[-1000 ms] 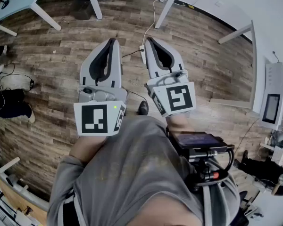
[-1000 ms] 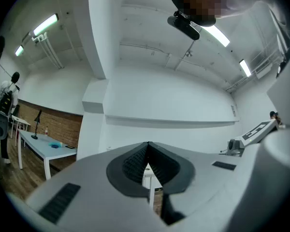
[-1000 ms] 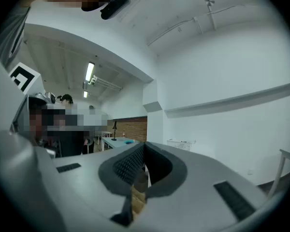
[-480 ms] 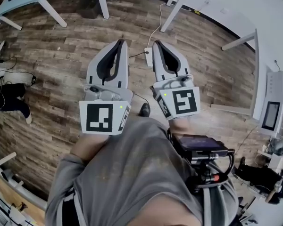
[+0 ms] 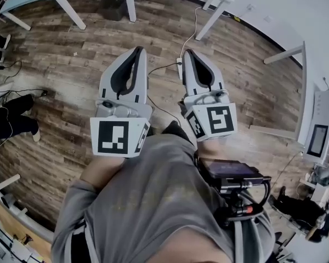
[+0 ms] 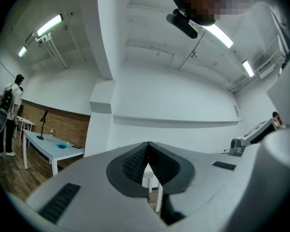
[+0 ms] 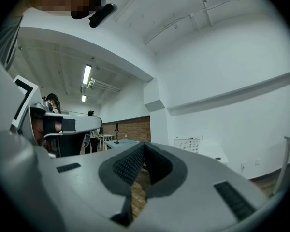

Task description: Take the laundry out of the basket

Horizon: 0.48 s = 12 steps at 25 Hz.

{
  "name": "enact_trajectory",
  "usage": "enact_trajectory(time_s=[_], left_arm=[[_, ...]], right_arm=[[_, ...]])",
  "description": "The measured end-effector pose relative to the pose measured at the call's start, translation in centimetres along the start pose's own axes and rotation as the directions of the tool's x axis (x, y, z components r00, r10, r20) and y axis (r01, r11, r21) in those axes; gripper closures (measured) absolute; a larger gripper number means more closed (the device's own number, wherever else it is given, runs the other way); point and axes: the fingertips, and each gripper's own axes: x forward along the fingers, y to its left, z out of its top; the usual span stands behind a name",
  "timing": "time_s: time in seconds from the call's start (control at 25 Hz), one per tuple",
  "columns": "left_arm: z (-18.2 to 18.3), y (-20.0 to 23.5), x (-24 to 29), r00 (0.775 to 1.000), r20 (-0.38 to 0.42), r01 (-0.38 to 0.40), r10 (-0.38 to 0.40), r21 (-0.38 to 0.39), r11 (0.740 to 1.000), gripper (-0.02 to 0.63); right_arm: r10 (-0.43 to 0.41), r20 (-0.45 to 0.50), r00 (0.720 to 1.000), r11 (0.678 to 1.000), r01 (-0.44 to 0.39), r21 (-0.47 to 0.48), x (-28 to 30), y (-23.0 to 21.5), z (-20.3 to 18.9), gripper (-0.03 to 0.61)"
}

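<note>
Big white-walled room, brown wood-plank floor (image 5: 66, 59) underfoot, and the job hasn't started yet. Far off in the right gripper view stands a small white box with perforated sides (image 7: 187, 144). By my reading that's the laundry basket, upright, on or just behind a white worktop (image 7: 213, 154); at this range I can't tell which. Nor can I tell which way its long side runs, and no laundry shows in it from here.

Now the key relation: the basket lies ahead and a little to the right of the right claw (image 7: 144, 145), at about the height of its tip, and well apart from it. That claw is closed tip to tip, with nothing in it. The left claw (image 6: 148, 145) is closed and empty as well, and its own view shows no basket at all, only a white wall and a table leg beyond the tips. So the right hand looks the better placed of the two.

Both claws are held level and side by side, out in front of the person's grey top (image 5: 153, 201), pointing across the room towards the basket's side. My call is that the approach comes first, and both claws must open before any grab.
</note>
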Motion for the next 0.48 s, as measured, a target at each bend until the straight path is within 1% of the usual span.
enact_trajectory(time_s=[0.12, 0.24, 0.48], left_arm=[[-0.7, 1.4, -0.1, 1.000, -0.018, -0.016, 0.016, -0.011, 1.000, 0.606], [-1.3, 1.4, 0.7, 1.000, -0.029, -0.009, 0.009, -0.014, 1.000, 0.606], [-2.9, 2.2, 4.6, 0.999, -0.047, -0.002, 0.001, -0.023, 1.000, 0.606]], right_arm=[[-0.008, -0.010, 1.000, 1.000, 0.008, 0.009, 0.6, 0.0, -0.5, 0.571], [-0.021, -0.009, 1.000, 1.000, 0.021, 0.013, 1.0, -1.1, -0.5, 0.571], [-0.034, -0.013, 0.999, 0.999, 0.035, 0.002, 3.8, -3.6, -1.5, 0.571]])
